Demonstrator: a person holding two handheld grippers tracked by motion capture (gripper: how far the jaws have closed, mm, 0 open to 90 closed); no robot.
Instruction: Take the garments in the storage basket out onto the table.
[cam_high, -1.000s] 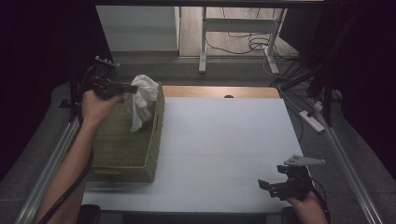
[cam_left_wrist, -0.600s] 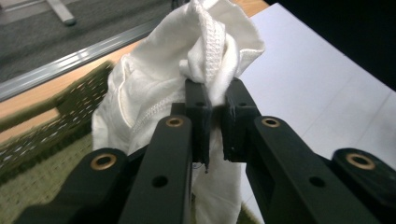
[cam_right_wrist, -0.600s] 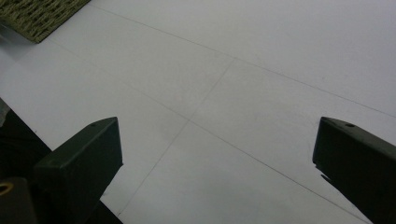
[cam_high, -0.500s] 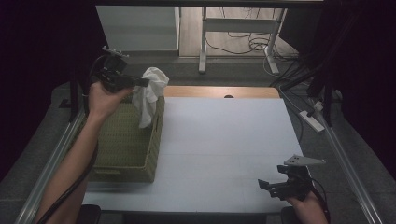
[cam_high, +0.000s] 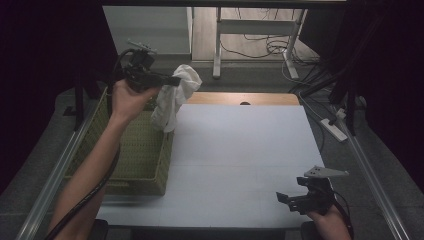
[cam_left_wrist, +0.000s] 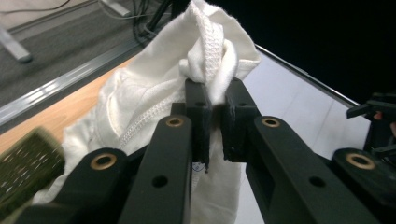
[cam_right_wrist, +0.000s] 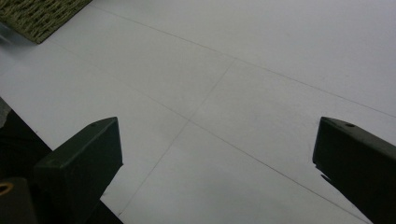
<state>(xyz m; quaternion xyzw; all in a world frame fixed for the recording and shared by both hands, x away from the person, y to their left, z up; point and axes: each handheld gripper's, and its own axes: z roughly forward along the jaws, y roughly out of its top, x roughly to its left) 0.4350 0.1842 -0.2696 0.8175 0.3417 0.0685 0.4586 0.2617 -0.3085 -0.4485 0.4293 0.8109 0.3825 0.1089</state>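
A white cloth (cam_high: 176, 97) hangs in the air above the far right corner of a woven green basket (cam_high: 135, 155). My left gripper (cam_high: 176, 80) is shut on its top fold, and in the left gripper view the cloth (cam_left_wrist: 154, 98) is pinched between the black jaws of the gripper (cam_left_wrist: 214, 109). My right gripper (cam_high: 286, 198) rests low near the table's front right edge, jaws wide apart. In the right gripper view this gripper (cam_right_wrist: 219, 154) has bare white table between its jaws.
The white table (cam_high: 240, 160) stretches right of the basket. A corner of the basket (cam_right_wrist: 37, 16) shows in the right gripper view. Metal rails run along both table sides. Cables and a desk frame (cam_high: 250, 30) lie on the floor beyond.
My left gripper has lifted the white cloth up out of the basket and carried it to the right. The right gripper has stayed in place.
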